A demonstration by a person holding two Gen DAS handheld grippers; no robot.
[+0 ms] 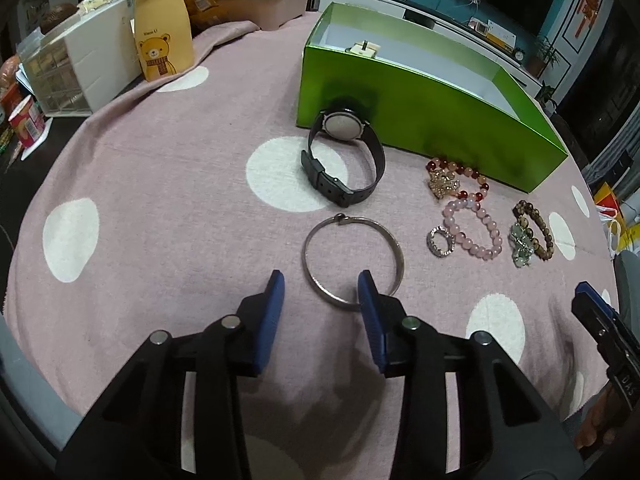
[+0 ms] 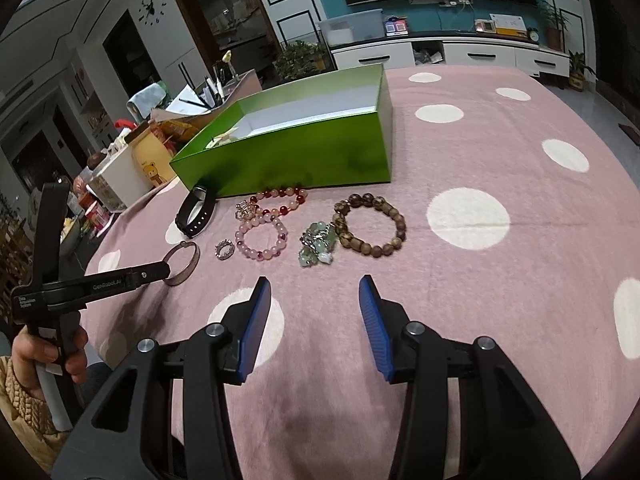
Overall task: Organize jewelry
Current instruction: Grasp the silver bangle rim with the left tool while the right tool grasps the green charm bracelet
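A silver bangle (image 1: 305, 254) lies flat on the pink dotted cloth. My left gripper (image 1: 321, 290) stands open over its near rim, the right blue finger (image 1: 368, 296) covering that rim, the pads apart from it. In the right wrist view the same bangle (image 2: 196, 258) lies at the left gripper's tip. My right gripper (image 2: 314, 290) is open with nothing between its fingers, just short of a jade charm cluster (image 2: 318, 246). Beyond lie a black watch (image 1: 342, 126), a red-and-pink bead bracelet (image 1: 452, 166), a pink bead bracelet (image 1: 486, 216), a sparkly ring (image 1: 432, 238) and a brown bead bracelet (image 2: 384, 204).
An open green box (image 1: 420, 120) stands behind the jewelry with a small item in its far corner. A yellow bear bag (image 1: 162, 36), a white drawer unit (image 1: 80, 68) and clutter sit at the table's far left. A person's hand (image 2: 72, 356) holds the left gripper's handle.
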